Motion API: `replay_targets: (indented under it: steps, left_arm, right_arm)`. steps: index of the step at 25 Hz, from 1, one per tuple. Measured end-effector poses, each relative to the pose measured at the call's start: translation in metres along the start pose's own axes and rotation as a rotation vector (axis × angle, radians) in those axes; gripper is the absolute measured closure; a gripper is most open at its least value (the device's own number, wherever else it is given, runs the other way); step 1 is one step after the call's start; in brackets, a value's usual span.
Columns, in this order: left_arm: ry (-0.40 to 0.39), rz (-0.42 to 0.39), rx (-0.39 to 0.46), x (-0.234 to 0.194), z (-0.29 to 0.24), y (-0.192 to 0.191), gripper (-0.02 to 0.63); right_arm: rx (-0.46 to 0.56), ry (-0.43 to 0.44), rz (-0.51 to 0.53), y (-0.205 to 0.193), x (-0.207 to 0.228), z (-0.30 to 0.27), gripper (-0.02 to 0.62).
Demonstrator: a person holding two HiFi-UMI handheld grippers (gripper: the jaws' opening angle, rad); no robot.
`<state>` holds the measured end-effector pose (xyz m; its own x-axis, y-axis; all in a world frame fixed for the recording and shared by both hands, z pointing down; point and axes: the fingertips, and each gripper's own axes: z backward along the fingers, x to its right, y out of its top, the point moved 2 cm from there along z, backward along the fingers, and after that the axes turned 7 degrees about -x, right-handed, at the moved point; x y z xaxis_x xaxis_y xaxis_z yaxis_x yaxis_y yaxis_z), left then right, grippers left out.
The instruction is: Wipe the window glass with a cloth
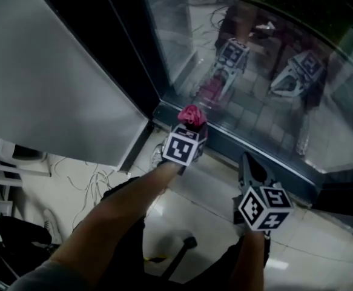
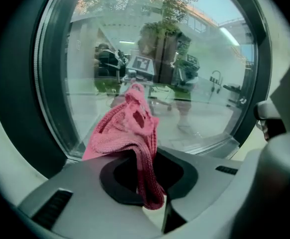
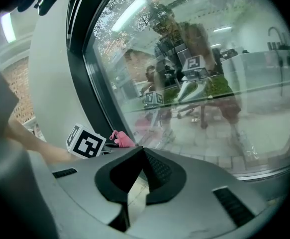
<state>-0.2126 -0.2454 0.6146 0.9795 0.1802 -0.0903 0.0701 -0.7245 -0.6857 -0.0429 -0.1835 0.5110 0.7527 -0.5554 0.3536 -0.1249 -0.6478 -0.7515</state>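
The left tongs [image 1: 190, 126] pinch a pink cloth [image 2: 127, 128] low by the window glass [image 1: 267, 83], near its bottom frame [image 1: 249, 150]. The right tongs [image 3: 142, 152] are closed on nothing. Only a thin fold looks gripped, so hard rubbing could pull it free.

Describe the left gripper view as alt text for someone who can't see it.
A pink cloth is clamped in the left tool and bunches up in front of the window glass. The glass shows dim reflections.
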Motion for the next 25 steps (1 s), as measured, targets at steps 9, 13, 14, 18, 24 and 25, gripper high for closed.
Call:
replay_targets:
  steps: [9, 13, 14, 18, 24, 25]
  left_arm:
    - [0.111, 0.099, -0.031, -0.102, 0.007, -0.017, 0.552]
    - [0.145, 0.104, -0.053, -0.135, -0.002, -0.022, 0.551]
    - [0.153, 0.108, -0.060, -0.141, -0.005, -0.022, 0.551]
    - [0.169, 0.134, -0.081, -0.156, -0.023, -0.027, 0.552]
    - [0.216, 0.126, -0.127, -0.170, -0.040, -0.043, 0.551]
    - [0.222, 0.130, -0.128, -0.173, -0.042, -0.045, 0.551]
  right_arm:
    - [-0.008, 0.053, 0.062, 0.003, -0.040, -0.047, 0.604]
    - [-0.035, 0.065, 0.071, -0.001, -0.051, -0.060, 0.604]
    - [-0.039, 0.069, 0.075, -0.001, -0.054, -0.062, 0.604]
    - [-0.058, 0.079, 0.093, -0.006, -0.059, -0.068, 0.604]
    - [-0.058, 0.107, 0.080, -0.007, -0.060, -0.073, 0.604]
    - [-0.059, 0.108, 0.076, -0.007, -0.061, -0.073, 0.604]
